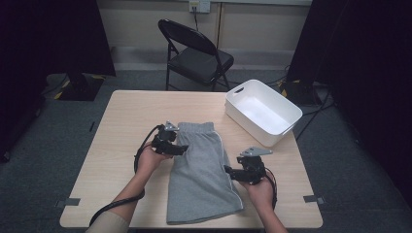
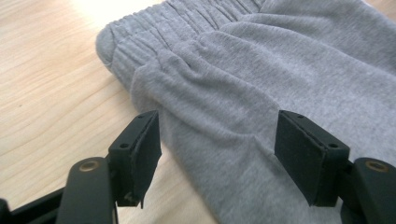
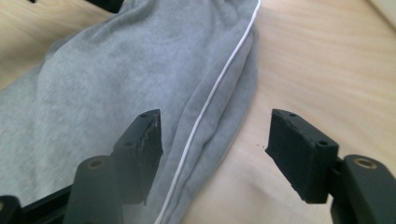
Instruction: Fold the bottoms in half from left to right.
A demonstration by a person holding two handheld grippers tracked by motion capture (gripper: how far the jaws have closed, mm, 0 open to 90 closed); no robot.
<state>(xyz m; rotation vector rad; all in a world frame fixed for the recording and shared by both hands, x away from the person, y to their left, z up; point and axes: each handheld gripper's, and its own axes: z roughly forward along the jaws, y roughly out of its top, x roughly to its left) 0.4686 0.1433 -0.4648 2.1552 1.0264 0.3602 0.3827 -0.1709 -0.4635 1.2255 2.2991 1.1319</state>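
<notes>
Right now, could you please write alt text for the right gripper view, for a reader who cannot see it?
The right tool hangs open over the side edge of the grey shorts, its two black jaws apart and pressing on nothing. A thin white stripe runs along that edge, and the light wooden table lies bare beside it.

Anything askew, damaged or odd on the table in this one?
Nothing much. The grey shorts lie folded lengthwise, slightly bunched below the waistband. The white bin sits at an angle by the table's far right corner. One right-gripper pad looks scuffed.
</notes>
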